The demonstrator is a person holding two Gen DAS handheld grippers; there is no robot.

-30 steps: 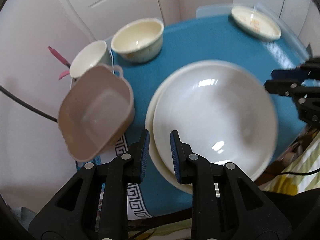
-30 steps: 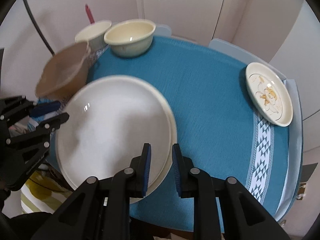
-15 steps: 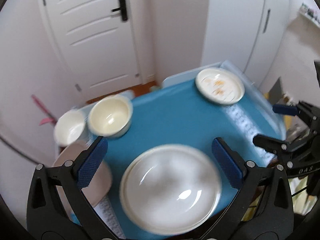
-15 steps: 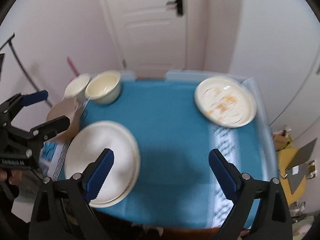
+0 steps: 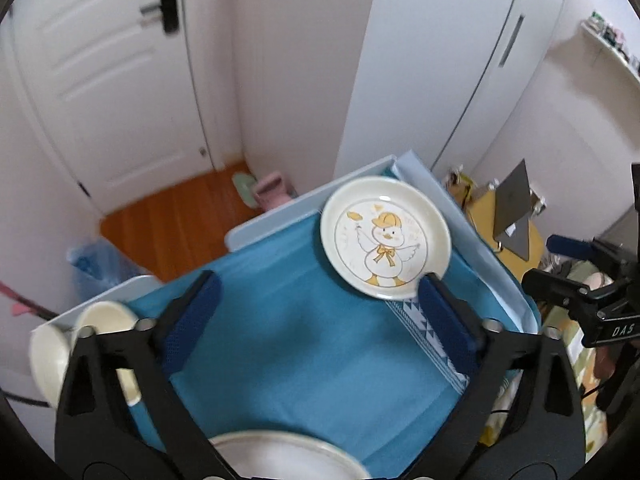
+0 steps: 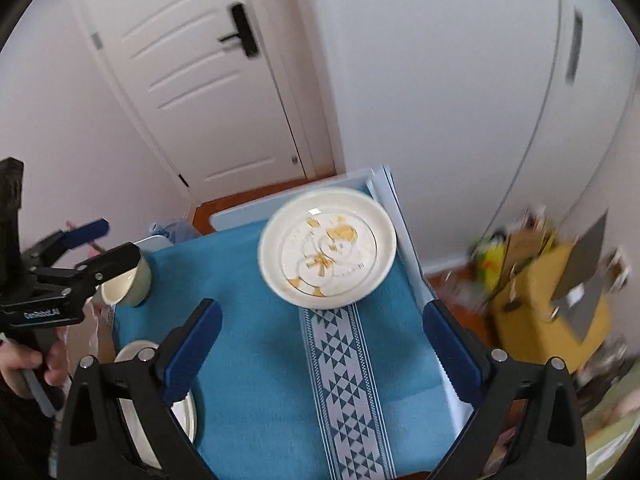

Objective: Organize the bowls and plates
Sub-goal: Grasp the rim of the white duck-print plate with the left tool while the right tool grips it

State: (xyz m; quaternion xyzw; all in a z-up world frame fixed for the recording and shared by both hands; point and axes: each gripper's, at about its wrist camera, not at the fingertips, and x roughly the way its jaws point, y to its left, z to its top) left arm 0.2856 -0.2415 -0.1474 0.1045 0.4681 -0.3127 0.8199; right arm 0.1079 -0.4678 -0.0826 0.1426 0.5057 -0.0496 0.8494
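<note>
A cream plate with a yellow duck picture [image 5: 386, 238] lies at the far right corner of the blue tablecloth [image 5: 288, 344]; it also shows in the right wrist view [image 6: 328, 254]. My left gripper [image 5: 316, 328] is open wide and empty above the table. My right gripper [image 6: 322, 346] is open wide and empty, just short of the duck plate. The stacked white plates [image 5: 280, 456] lie at the near edge, partly hidden by the gripper; they also show at the left in the right wrist view [image 6: 140, 354]. Two cream bowls [image 5: 104, 320] stand at the far left.
A white door [image 6: 192, 80] and white walls stand behind the table. A yellow box [image 6: 556, 292] with clutter sits on the floor to the right. A blue plastic bag [image 5: 96, 264] is on the wooden floor [image 5: 172, 216] beyond the table.
Both grippers opened, let go of the stacked white plates, and rose and tilted up toward the duck plate. The beige square dish is out of view now.
</note>
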